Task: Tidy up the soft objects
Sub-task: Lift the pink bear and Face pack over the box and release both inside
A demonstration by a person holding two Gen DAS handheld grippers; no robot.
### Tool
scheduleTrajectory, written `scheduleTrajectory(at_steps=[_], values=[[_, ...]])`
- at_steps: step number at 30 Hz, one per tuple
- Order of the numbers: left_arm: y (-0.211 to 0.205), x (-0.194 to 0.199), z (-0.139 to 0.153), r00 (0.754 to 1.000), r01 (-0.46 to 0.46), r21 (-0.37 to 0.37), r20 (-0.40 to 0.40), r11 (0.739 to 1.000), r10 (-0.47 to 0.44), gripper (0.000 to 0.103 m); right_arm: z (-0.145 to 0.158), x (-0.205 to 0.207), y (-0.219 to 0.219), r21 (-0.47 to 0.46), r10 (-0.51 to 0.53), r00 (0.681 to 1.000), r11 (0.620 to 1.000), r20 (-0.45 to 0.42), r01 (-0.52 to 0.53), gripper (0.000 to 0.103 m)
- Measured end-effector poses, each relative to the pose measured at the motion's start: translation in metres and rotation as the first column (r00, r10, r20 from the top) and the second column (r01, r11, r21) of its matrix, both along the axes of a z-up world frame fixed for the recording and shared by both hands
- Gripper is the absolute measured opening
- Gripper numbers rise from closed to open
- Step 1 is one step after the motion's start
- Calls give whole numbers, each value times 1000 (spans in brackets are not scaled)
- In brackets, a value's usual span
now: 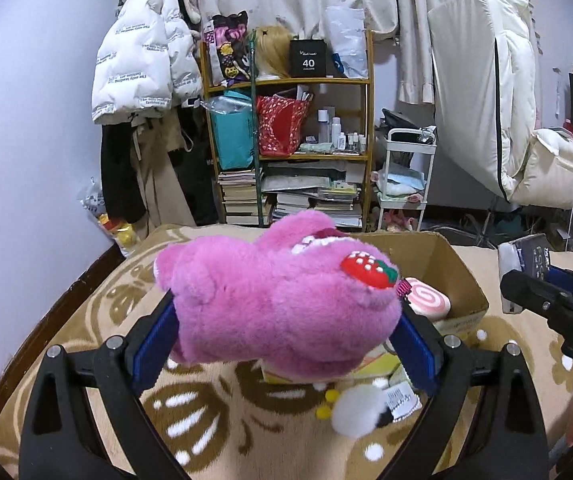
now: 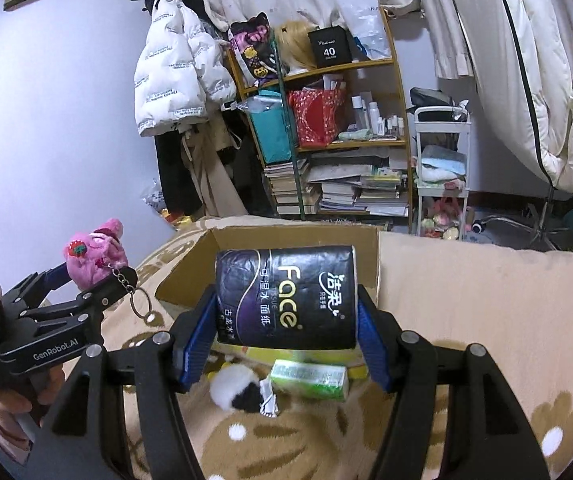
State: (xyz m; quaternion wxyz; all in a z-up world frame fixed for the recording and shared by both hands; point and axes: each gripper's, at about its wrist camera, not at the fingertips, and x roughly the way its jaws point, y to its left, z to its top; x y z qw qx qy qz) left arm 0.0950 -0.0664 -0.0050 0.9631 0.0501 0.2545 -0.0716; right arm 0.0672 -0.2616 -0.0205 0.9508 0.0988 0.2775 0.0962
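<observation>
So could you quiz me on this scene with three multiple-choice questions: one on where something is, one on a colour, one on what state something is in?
1. Where is the pink-and-white swirl toy?
A. inside the cardboard box
B. on the bookshelf
C. in the right gripper

2. What colour is the plush toy in the left gripper?
A. green
B. pink
C. white

3. What state is the right gripper in?
A. open and empty
B. shut on the black tissue pack
C. lying on the blanket

Answers: 1 A, it shows over the box's near wall. 2 B, its fur is pink, with a red strawberry. 3 B, both blue pads press the pack's sides.
</observation>
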Motion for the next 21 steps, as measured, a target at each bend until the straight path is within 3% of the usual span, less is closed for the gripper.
scheduleTrajectory(at_steps=[21], values=[[-20,42,-22,999,38,48,-15,998,-37,95,-13,49,-9,-9,9,1000,1000,-28,-9,68]])
